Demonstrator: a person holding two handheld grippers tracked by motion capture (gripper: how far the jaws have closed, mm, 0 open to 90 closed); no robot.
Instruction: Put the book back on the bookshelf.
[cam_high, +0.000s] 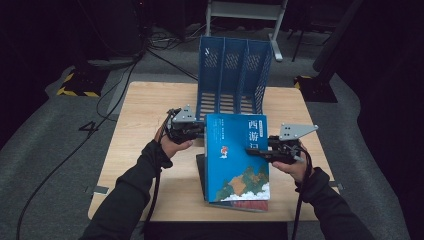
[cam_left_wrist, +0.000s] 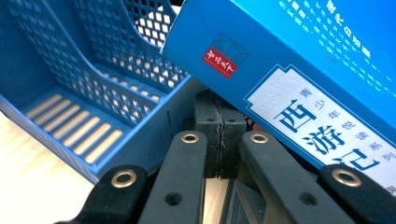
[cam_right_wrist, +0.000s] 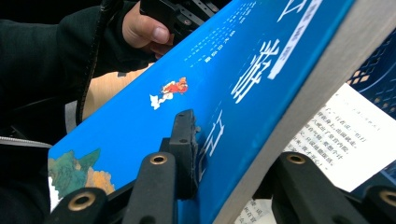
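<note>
So the blue book (cam_high: 236, 157) is up off the counter (cam_high: 145, 135), tilted, sitting just in front of the blue file rack (cam_high: 232, 75) with its three slots. The right gripper (cam_high: 260, 152) is grasping the book's right edge: in the right gripper view one of the fingers (cam_right_wrist: 184, 140) lies flat on the front cover and the other is under the book, mostly hidden by the page block, so you only see its arm poking out bottom right. The left gripper (cam_high: 197, 129) is at the book's top left corner, and this is the hard bit. In the left gripper view its two pads are pressed together with nothing visibly between them, so clenched, and the book's spine passes just over and beside them. Whether they're actually touching the book, I can't tell from these angles. From the high view the fingertips are tucked behind the cover edge, so no help there. There's also something lying under the book on the counter, a dark edge on the left and a reddish strip at the near end, mostly covered. A white printed sheet (cam_right_wrist: 348, 135) shows below the book in the right gripper view, cut off by the frame. The cover text is partly cropped too.
</note>
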